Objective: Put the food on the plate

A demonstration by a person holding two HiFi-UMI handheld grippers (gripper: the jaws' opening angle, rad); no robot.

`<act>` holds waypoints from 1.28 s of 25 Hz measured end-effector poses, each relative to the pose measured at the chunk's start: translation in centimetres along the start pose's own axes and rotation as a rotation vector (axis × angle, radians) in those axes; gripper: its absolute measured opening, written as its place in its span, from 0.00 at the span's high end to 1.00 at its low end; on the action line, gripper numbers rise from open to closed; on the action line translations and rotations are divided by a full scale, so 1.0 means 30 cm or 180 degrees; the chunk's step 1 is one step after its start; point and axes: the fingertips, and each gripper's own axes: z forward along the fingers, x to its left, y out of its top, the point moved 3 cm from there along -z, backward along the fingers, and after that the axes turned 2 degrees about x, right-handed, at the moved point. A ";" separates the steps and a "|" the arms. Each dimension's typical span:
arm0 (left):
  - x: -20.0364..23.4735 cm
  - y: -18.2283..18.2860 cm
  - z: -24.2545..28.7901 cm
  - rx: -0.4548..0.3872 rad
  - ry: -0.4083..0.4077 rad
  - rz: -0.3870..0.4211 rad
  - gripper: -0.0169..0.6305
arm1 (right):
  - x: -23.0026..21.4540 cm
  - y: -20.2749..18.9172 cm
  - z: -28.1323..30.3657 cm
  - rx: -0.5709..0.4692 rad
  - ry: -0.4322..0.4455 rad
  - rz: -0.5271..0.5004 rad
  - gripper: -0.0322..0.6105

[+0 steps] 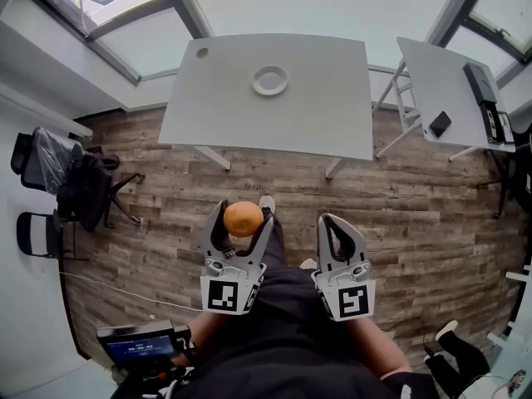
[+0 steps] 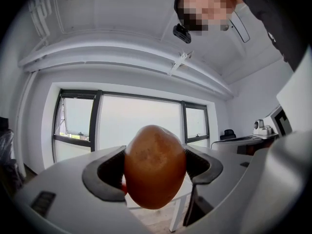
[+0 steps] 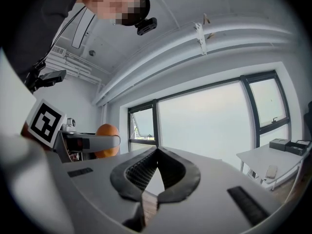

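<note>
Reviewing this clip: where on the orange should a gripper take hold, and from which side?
Across its widest middle, coming in level from the side, as the left gripper does now, jaws pressing on opposite flanks of the orange. It is round and smooth, with no edge to catch, so a grip off the middle would likely squeeze it out.

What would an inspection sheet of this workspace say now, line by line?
Surface: white table, ahead of the person.
Job's things: plate on the table, nothing on it; orange not yet on the plate.
Clutter: dark flat device and black box on the side table.
Grippers: left gripper, jaws closed on the orange; right gripper, jaws together, holding nothing.
Cables: thin pale cable on the floor, left.
Surroundings: wood floor, office chairs at left, windows.
</note>
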 end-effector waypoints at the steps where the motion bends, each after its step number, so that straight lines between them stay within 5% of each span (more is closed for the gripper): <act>1: 0.019 0.005 0.029 -0.0008 -0.0029 -0.0010 0.45 | -0.011 0.007 0.034 -0.0006 -0.0035 0.0003 0.94; 18: 0.554 0.100 0.496 -0.0141 -0.0290 -0.0195 0.45 | 0.027 0.114 0.770 0.0185 -0.0076 -0.0130 0.94; 32: 0.789 0.065 0.580 -0.0055 -0.0073 -0.0324 0.45 | -0.012 0.094 0.924 0.0360 -0.0178 -0.0102 0.94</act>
